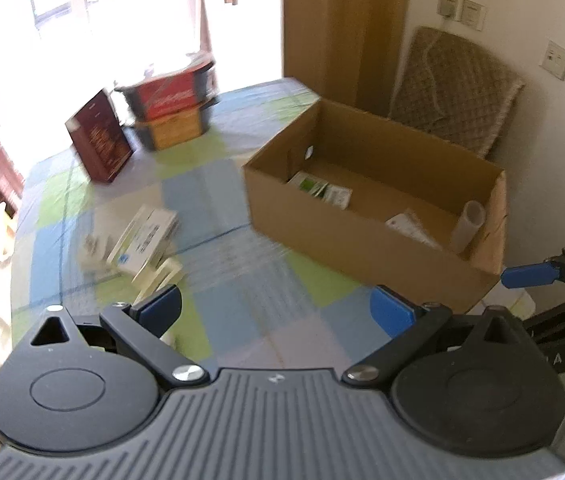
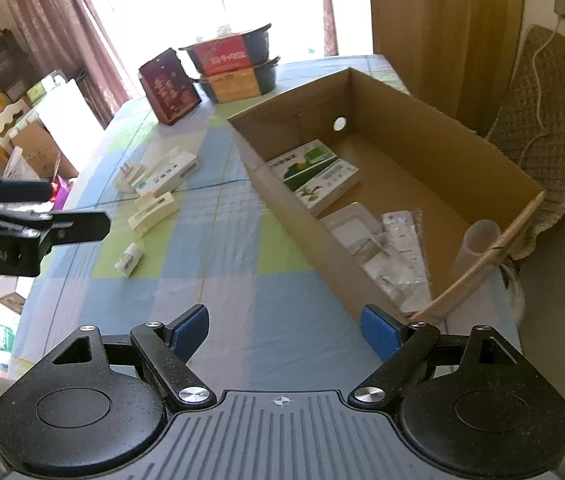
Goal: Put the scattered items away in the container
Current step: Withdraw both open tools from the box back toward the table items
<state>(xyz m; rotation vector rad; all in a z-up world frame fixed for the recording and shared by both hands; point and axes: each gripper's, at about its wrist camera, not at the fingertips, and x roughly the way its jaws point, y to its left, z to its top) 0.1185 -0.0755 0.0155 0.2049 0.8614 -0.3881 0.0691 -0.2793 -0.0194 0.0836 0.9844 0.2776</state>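
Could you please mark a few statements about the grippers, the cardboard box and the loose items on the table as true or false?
1. Both the left gripper and the right gripper are open and hold nothing. True.
2. The cardboard box is empty. False: it already holds a green and white carton, plastic packets and a pale tube.
3. Small white boxes lie on the checked tablecloth, outside the box. True.
4. The pale tube lies flat on the tablecloth. False: it leans in a corner of the box.
5. The dark red box sits inside the cardboard box. False: it stands on the table near the stacked pots.
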